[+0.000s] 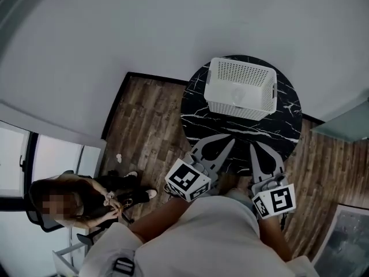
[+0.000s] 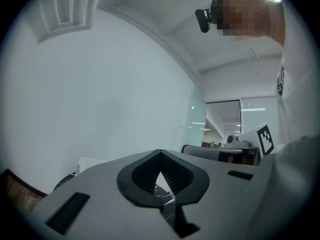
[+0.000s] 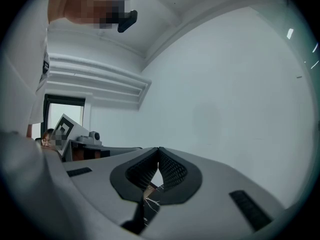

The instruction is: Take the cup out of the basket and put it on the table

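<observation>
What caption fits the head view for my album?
Left tool and right tool, both shut, point at a white basket on the black table.

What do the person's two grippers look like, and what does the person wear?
Both the left gripper and the right gripper have broad grey bodies with black ribbed pads. Each carries a white cube with black square markers. The person wears a white top.
</observation>
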Action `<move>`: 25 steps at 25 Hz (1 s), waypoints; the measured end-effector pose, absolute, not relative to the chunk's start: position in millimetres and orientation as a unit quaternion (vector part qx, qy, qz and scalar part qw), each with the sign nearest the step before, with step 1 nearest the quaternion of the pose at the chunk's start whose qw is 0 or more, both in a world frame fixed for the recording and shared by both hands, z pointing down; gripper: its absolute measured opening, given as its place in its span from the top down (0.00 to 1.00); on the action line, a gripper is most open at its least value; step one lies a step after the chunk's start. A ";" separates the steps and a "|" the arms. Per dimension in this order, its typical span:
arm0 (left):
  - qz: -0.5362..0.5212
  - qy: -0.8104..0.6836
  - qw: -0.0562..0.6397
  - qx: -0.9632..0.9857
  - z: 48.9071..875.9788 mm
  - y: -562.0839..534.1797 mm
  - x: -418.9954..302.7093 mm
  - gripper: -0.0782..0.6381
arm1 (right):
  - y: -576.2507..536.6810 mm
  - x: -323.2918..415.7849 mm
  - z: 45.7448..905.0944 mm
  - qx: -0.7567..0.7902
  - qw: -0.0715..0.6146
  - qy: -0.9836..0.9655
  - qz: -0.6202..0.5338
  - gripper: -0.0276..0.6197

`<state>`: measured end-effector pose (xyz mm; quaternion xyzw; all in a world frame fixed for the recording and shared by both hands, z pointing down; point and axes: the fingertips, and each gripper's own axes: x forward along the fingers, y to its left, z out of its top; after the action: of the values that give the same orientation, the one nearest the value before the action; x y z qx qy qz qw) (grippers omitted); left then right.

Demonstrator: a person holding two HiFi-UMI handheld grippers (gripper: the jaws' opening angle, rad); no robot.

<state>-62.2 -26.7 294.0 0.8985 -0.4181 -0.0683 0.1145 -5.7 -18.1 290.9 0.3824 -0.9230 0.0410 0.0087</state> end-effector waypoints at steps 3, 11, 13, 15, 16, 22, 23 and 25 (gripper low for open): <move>-0.058 -0.412 0.124 0.901 300.6 -44.8 -49.8 0.89 | -34.8 8.1 296.1 0.390 0.008 -0.920 0.049 0.95; -0.055 -0.411 0.137 0.899 306.9 -71.3 -37.7 0.89 | -59.0 23.8 302.3 0.391 0.013 -0.919 0.052 0.95; -0.052 -0.415 0.140 0.897 311.2 -76.1 -41.6 0.89 | -64.3 20.6 306.9 0.387 0.023 -0.921 0.049 0.95; -0.049 -0.418 0.145 0.895 315.9 -81.1 -44.7 0.89 | -71.1 17.7 312.1 0.382 0.033 -0.922 0.046 0.95; -0.047 -0.419 0.148 0.894 318.8 -83.8 -45.9 0.89 | -74.9 16.3 315.0 0.380 0.039 -0.923 0.044 0.95; -0.022 -0.421 0.168 0.891 335.6 -106.2 -51.0 0.89 | -103.6 5.5 329.7 0.351 0.096 -0.931 0.006 0.95; -0.017 -0.421 0.170 0.891 338.3 -111.4 -51.6 0.89 | -109.4 3.4 331.2 0.344 0.105 -0.933 -0.002 0.95; -0.010 -0.422 0.174 0.890 344.1 -122.1 -53.2 0.89 | -120.7 -0.8 333.9 0.331 0.120 -0.936 -0.017 0.95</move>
<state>-53.2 -122.1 344.1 0.8896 -0.4221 -0.0096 0.1742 -0.8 -120.7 333.9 0.3315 -0.9356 -0.0166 0.1204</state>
